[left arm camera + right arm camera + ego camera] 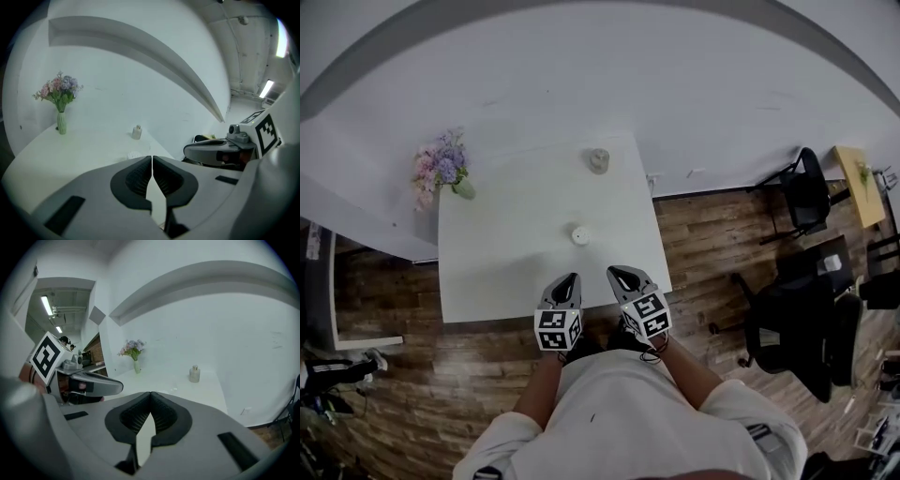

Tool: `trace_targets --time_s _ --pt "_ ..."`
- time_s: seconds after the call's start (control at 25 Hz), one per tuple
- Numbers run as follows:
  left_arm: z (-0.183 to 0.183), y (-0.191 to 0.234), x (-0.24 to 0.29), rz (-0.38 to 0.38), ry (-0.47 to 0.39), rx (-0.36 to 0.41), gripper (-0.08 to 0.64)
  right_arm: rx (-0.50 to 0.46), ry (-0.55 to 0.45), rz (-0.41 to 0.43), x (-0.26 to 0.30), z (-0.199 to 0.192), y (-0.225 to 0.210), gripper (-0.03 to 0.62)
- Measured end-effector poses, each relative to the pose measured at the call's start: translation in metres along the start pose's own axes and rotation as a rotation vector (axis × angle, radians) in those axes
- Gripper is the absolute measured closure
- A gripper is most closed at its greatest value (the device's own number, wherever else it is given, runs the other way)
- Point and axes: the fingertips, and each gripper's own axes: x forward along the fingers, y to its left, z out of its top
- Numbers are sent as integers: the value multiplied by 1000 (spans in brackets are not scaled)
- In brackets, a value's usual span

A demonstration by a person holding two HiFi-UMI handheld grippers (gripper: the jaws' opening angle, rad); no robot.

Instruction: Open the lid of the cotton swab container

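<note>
The cotton swab container [579, 235] is a small round white tub standing near the middle of the white table [497, 253], lid on. In the left gripper view, the container [134, 154] peeks out just above the jaws. My left gripper [573, 279] and right gripper [622, 274] hover side by side over the table's near edge, short of the container and apart from it. Both point toward it. In their own views, the left gripper [152, 158] and the right gripper [150, 394] are shut, pads together, with nothing held.
A small pale bottle [598, 160] stands at the table's far edge by the wall. A vase of pink and purple flowers [441, 169] occupies the far left corner. Black office chairs [806, 192] and a yellow table [860, 183] stand on the wooden floor to the right.
</note>
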Motion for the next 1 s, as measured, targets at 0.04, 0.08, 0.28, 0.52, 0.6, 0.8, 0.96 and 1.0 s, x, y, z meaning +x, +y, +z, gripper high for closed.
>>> trace_targets --time_s 0.04,0.08,0.28,0.52,0.6,0.8,0.96,1.0 --pt "11 -1 -1 10 -19 4 534 -9 -30 0 -5 13 -3 595" --pt "24 -2 -3 21 -41 8 534 -18 -60 -1 -10 27 -6 595" --pt "93 -11 -17 73 -187 34 534 -89 -200 -15 -37 93 -21 595" --pt "157 -19 -41 129 -332 88 534 -123 -338 -32 -71 151 -33 595" --pt "170 -22 -50 141 -360 106 534 -146 -367 -45 -80 163 -35 595" --pt "183 -28 -61 153 -389 135 534 -158 -396 -56 -87 173 -38 595" --pt "179 -32 -59 155 -376 141 534 -150 -383 -57 -86 168 -39 595" --pt "178 -33 -58 153 -373 143 534 -150 -380 -57 -86 166 -40 595"
